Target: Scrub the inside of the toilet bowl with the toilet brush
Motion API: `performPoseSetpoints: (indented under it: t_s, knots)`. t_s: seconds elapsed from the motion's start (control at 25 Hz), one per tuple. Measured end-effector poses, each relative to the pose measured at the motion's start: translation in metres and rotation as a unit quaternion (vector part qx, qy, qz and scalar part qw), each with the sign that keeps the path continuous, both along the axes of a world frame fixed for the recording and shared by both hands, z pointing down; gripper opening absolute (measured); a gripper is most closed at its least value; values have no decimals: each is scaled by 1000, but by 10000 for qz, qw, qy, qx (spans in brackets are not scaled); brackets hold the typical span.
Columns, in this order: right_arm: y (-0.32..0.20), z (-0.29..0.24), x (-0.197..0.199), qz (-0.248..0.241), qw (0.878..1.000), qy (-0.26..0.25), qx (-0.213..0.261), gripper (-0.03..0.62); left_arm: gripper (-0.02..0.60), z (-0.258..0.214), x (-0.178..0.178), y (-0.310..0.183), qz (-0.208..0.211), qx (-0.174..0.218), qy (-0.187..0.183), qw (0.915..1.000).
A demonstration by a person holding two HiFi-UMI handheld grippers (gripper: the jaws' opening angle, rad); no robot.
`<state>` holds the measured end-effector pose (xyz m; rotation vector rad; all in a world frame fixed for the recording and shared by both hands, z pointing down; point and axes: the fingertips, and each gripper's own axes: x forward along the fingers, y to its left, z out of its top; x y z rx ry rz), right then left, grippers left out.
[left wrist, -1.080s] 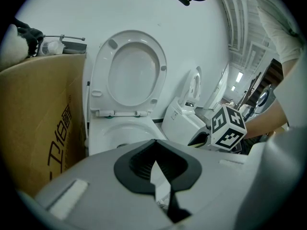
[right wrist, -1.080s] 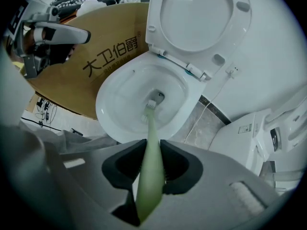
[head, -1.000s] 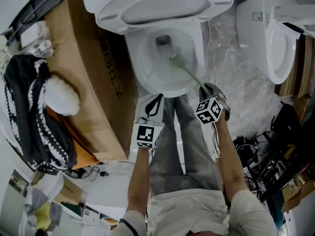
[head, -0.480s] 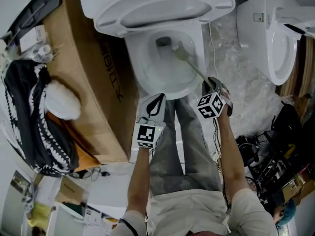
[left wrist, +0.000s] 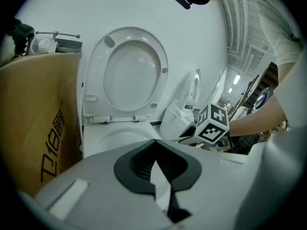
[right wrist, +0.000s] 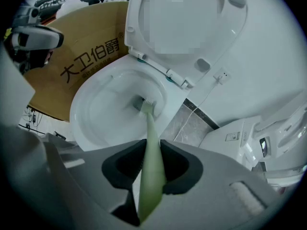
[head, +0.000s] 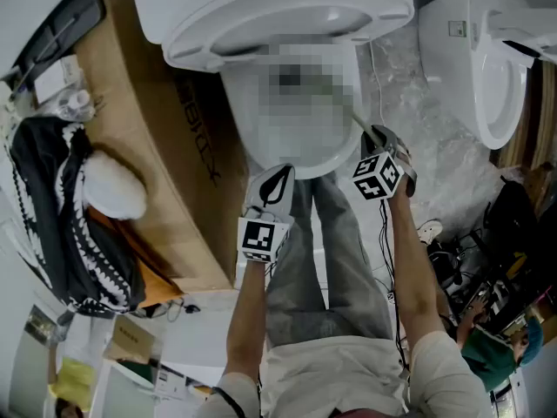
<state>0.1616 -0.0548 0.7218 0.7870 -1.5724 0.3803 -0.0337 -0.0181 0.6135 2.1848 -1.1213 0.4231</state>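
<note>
Looking down from the head view, the right gripper [head: 372,139] is just off the front right edge of the toilet bowl [head: 233,111], and a thin bit of the toilet brush [head: 360,123] handle runs from it in over the rim; the inside of the bowl is blurred out here, so I can't see the bristles. The left gripper [head: 280,174] sits at the front lip of the bowl, right above the person's knees, well apart from the brush. A big cardboard box [head: 148,138] is jammed against the bowl's left side, so there's no room that way. On the right there's a strip of tile floor [head: 400,85] before a second toilet [head: 487,68]. In the left gripper view its jaws are pressed together at the tips with nothing between them. They point over the rim at the raised seat [left wrist: 127,73], with the right gripper's marker cube off to the right. In the right gripper view the jaws are pinched on the pale green brush handle, which runs straight out between the pads and down into the bowl. The bristle head rests low on the porcelain by the drain, with bare white bowl wall all round it and the raised seat behind.
</note>
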Motion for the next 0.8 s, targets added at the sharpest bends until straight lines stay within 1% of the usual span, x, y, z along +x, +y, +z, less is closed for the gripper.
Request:
performPoseSetpoints:
  t_s: [0.16,0.24,0.52,0.8]
  knots:
    - [-12,-1,-3,133,9999,-55,-75,92,20,1,-3,0,-35,-58,32,10000]
    - [-19,-2,-6,153,9998,-75,-80,92,20,2,-3,1,-50,-131,53,9999]
    - [-38,2,-20,262,9994,-96,-212,94,20,3,-10,0,-148,-194,83,9997]
    - [-57,6,-41,322,9989,-132,-319,95,20,5,-20,-4,-225,-164,60,9996]
